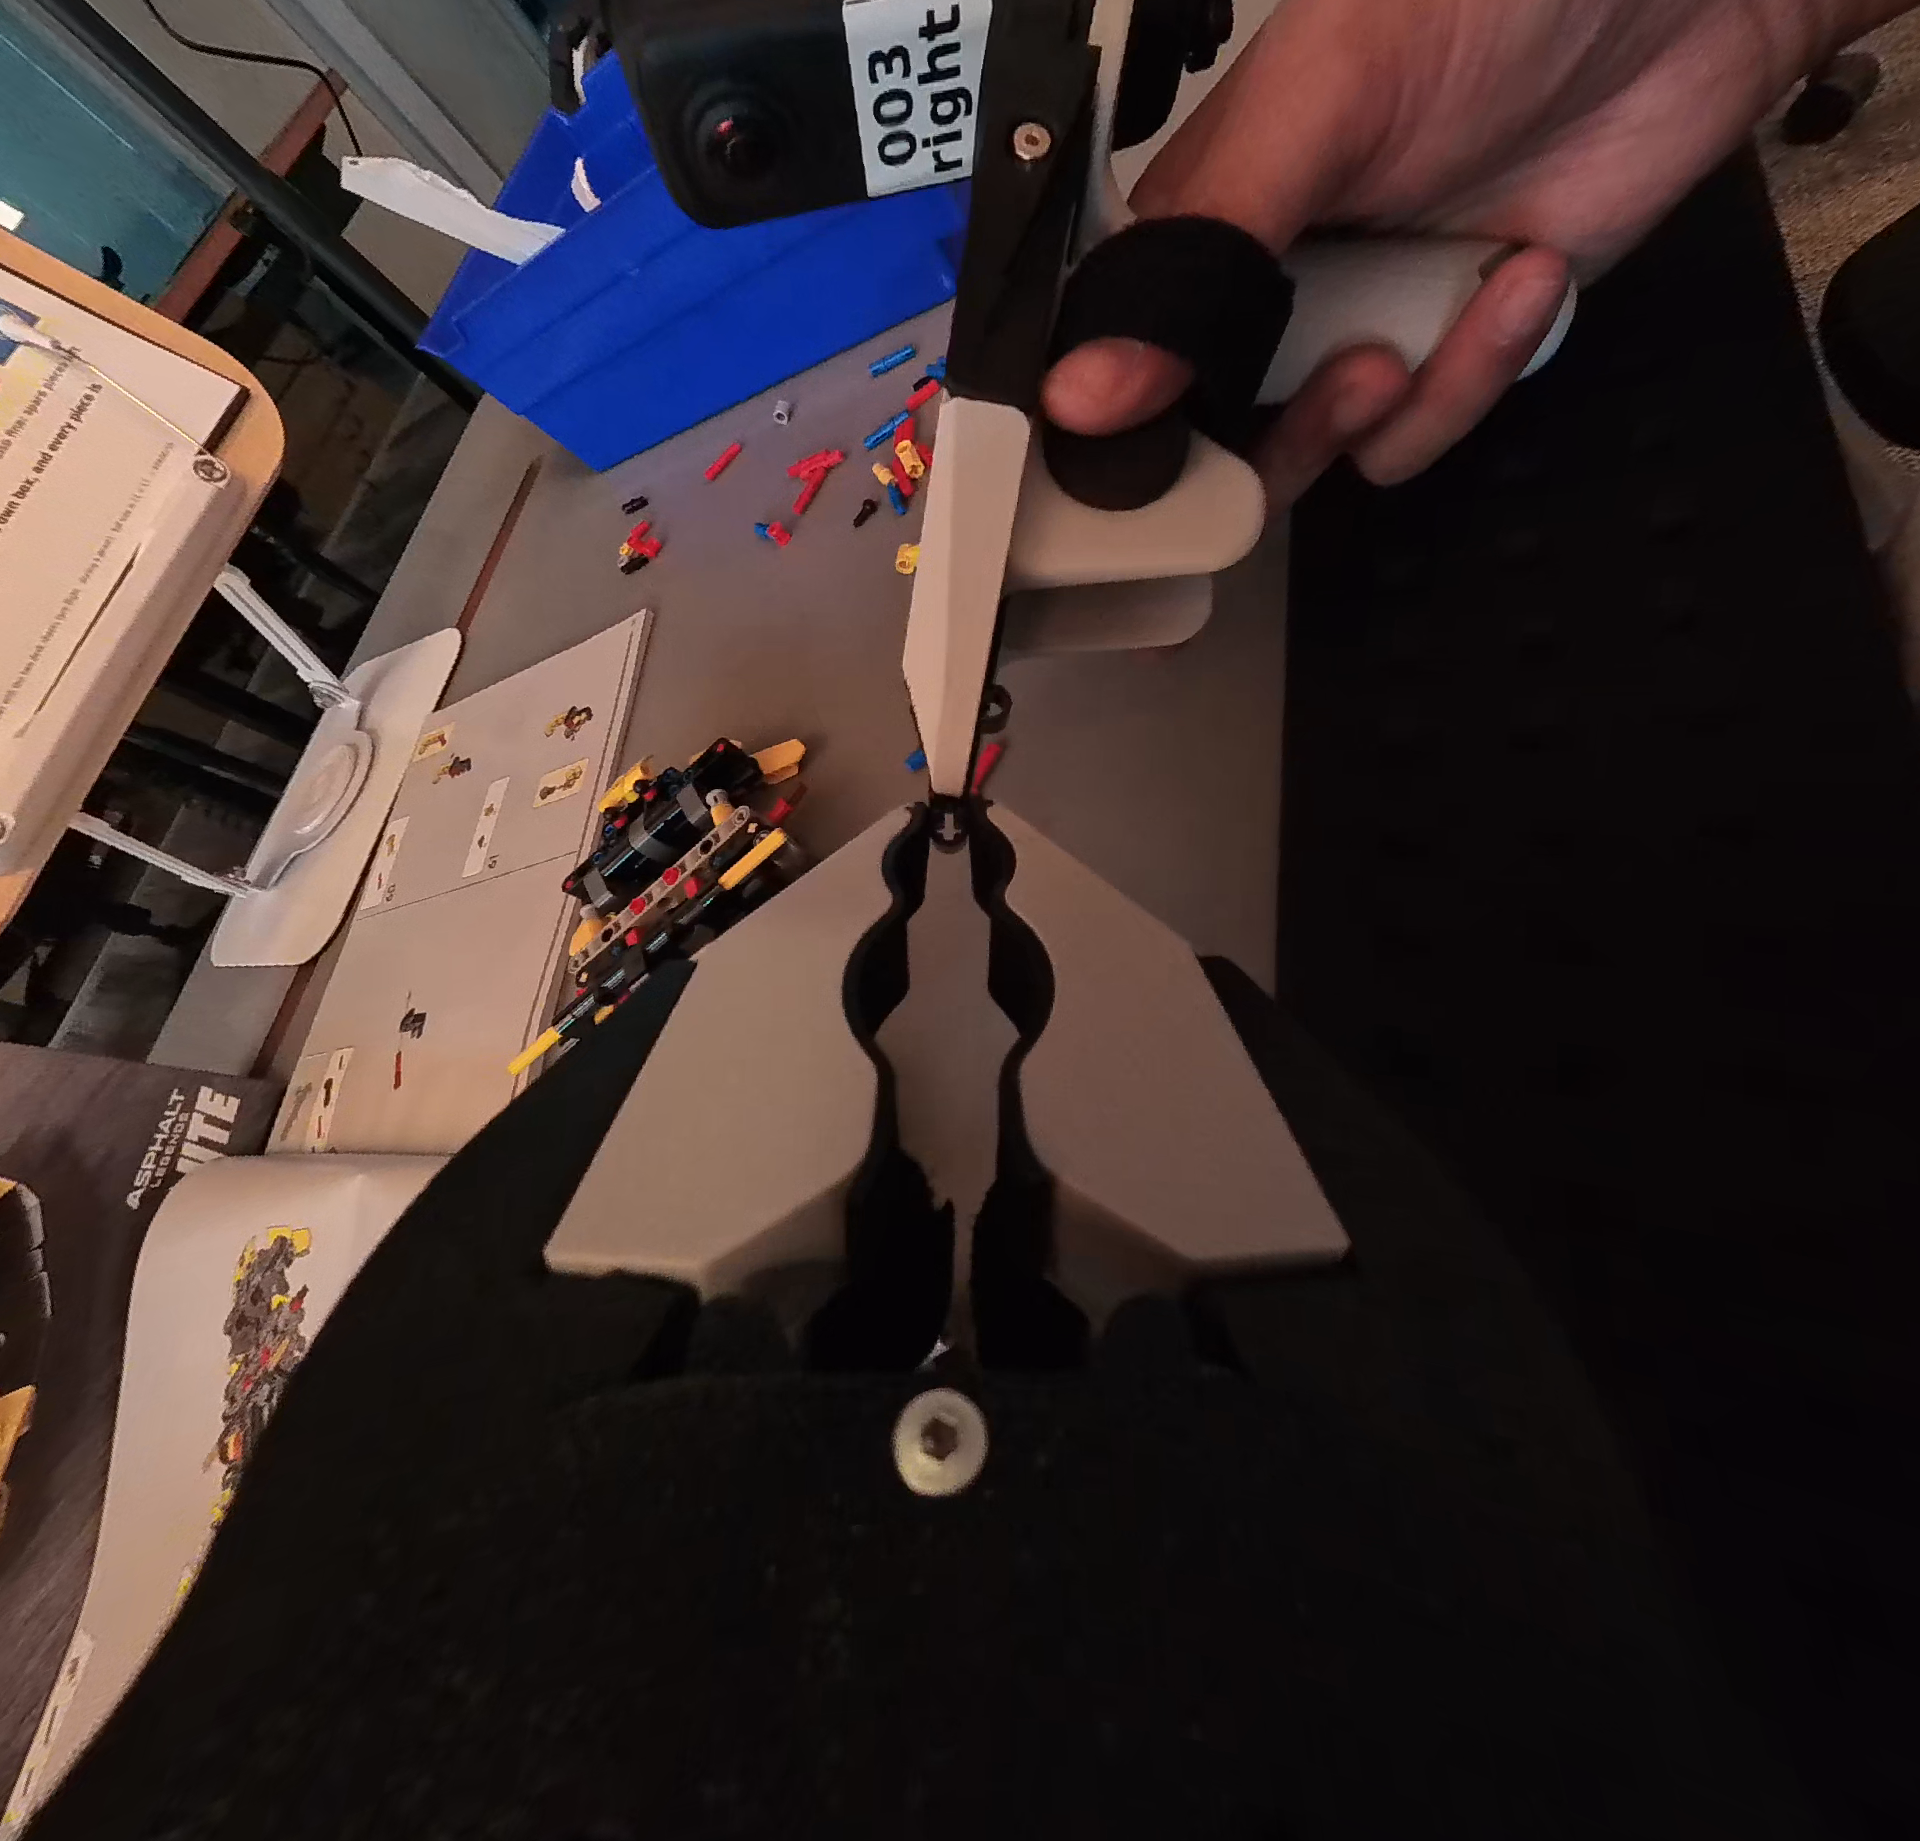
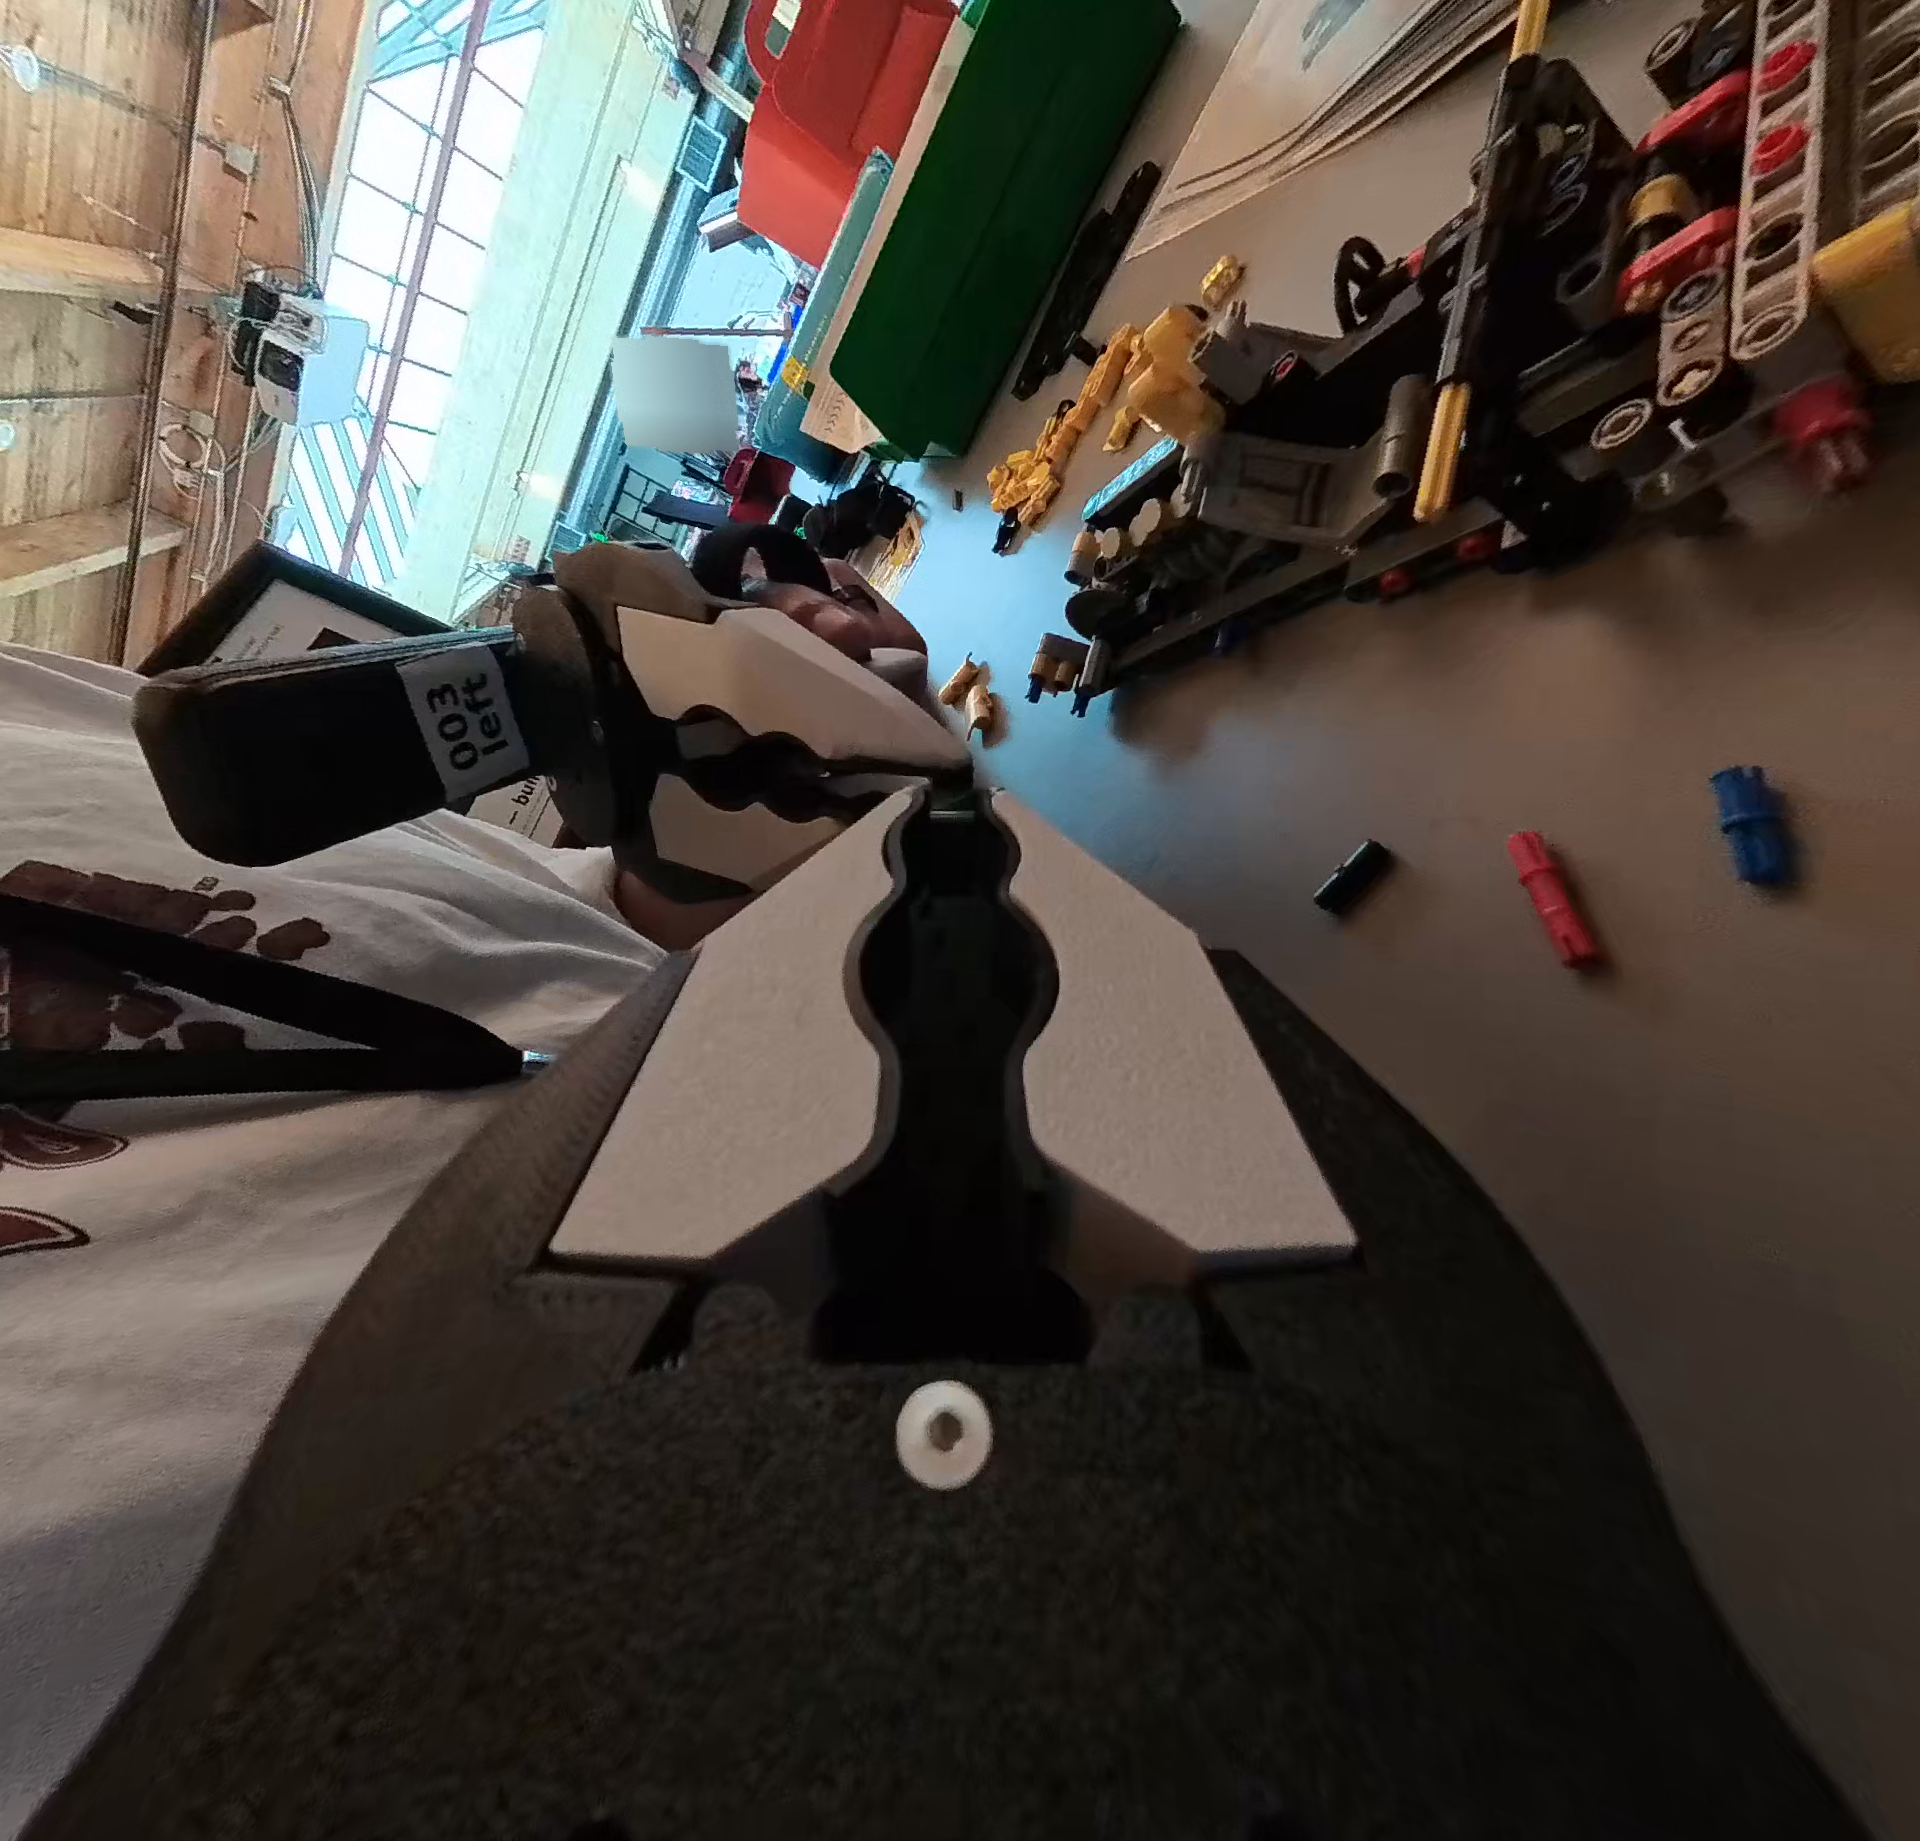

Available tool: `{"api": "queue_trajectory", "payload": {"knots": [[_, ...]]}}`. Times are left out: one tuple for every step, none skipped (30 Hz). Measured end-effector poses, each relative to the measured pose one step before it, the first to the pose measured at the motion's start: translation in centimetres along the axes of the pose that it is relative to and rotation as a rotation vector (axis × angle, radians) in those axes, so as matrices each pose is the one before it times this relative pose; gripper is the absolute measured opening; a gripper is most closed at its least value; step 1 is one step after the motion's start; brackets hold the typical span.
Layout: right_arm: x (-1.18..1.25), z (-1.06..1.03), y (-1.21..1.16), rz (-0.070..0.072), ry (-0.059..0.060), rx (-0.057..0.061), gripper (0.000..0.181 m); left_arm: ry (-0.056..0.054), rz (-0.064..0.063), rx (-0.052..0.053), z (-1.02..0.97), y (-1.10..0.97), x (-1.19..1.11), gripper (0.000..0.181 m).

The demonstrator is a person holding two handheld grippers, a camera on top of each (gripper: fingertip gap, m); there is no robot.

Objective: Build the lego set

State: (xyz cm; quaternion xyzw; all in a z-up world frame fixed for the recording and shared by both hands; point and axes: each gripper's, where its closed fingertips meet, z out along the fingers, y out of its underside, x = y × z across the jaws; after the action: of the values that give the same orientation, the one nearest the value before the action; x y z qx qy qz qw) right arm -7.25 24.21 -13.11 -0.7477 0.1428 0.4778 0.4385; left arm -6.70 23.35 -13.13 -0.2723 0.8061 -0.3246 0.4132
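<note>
Left gripper (image 1: 948, 827) pinches a small black lego piece (image 1: 949, 835) at its fingertips, held above the grey table (image 1: 790, 638). Right gripper (image 2: 951, 804) tips meet it on the same piece; cannot tell if it is clamped. Part-built lego car (image 1: 681, 861) sits left, beside the instruction booklet (image 1: 488, 835). Loose pins (image 1: 831, 472) lie farther off, near the blue bin (image 1: 665, 305).

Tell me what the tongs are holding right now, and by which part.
A small black lego piece is pinched at the very tips of the left tongs. The right tongs meet it tip to tip, apparently gripping it too.
</note>
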Motion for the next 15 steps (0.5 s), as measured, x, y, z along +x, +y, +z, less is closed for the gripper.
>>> {"api": "queue_trajectory", "payload": {"knots": [[0.026, -0.017, 0.005, -0.0018, 0.0019, 0.0001, 0.007, -0.0009, -0.0066, 0.0004, 0.039, -0.001, -0.005, 0.008], [0.069, -0.024, -0.045, -0.0121, 0.0111, 0.0031, 0.007, -0.0017, -0.0162, -0.0004, 0.086, 0.027, -0.027, 0.008], [0.107, -0.083, -0.046, -0.0184, 0.0148, 0.0010, 0.007, -0.0044, -0.0251, 0.0025, 0.101, 0.010, -0.060, 0.009], [0.196, -0.250, -0.219, -0.0170, 0.0197, 0.0100, 0.007, -0.0181, -0.0274, -0.0015, 0.089, 0.115, -0.228, 0.008], [0.418, -0.510, -0.457, -0.0084, 0.0287, 0.0237, 0.007, -0.0323, -0.0313, -0.0053, 0.050, 0.226, -0.426, 0.008], [0.601, -0.744, -0.480, -0.0027, 0.0324, 0.0211, 0.007, -0.0272, -0.0328, 0.0018, -0.030, 0.242, -0.343, 0.009], [0.813, -0.929, -0.521, -0.0037, 0.0433, 0.0263, 0.007, -0.0210, -0.0358, 0.0093, -0.068, 0.173, -0.263, 0.009], [0.970, -0.951, -0.377, -0.0062, 0.0496, 0.0191, 0.007, -0.0089, -0.0397, 0.0096, -0.080, 0.109, -0.141, 0.009], [1.094, -0.847, -0.146, -0.0130, 0.0534, 0.0096, 0.007, 0.0189, -0.0485, 0.0106, -0.058, 0.008, 0.202, 0.009], [1.192, -0.697, 0.089, -0.0159, 0.0557, 0.0025, 0.007, 0.0364, -0.0606, 0.0083, 0.017, -0.041, 0.392, 0.009], [0.887, -0.529, 0.072, -0.0047, 0.0384, 0.0067, 0.007, 0.0298, -0.0708, -0.0004, 0.164, 0.022, 0.225, 0.009], [-0.139, -0.402, -0.319, 0.0004, -0.0182, 0.0309, 0.007, 0.0188, -0.0782, -0.0090, 0.269, 0.078, 0.023, 0.010], [-0.541, -0.276, -0.457, -0.0091, -0.0356, 0.0393, 0.007, 0.0425, -0.0672, -0.0108, 0.295, 0.060, 0.354, 0.013], [-0.128, -0.120, -0.188, -0.0158, -0.0046, 0.0186, 0.007, 0.0398, -0.0605, -0.0173, 0.287, 0.072, 0.304, 0.017], [0.025, -0.009, -0.033, -0.0165, 0.0089, 0.0068, 0.006, 0.0100, -0.0673, -0.0153, 0.305, -0.019, -0.156, 0.018]]}}
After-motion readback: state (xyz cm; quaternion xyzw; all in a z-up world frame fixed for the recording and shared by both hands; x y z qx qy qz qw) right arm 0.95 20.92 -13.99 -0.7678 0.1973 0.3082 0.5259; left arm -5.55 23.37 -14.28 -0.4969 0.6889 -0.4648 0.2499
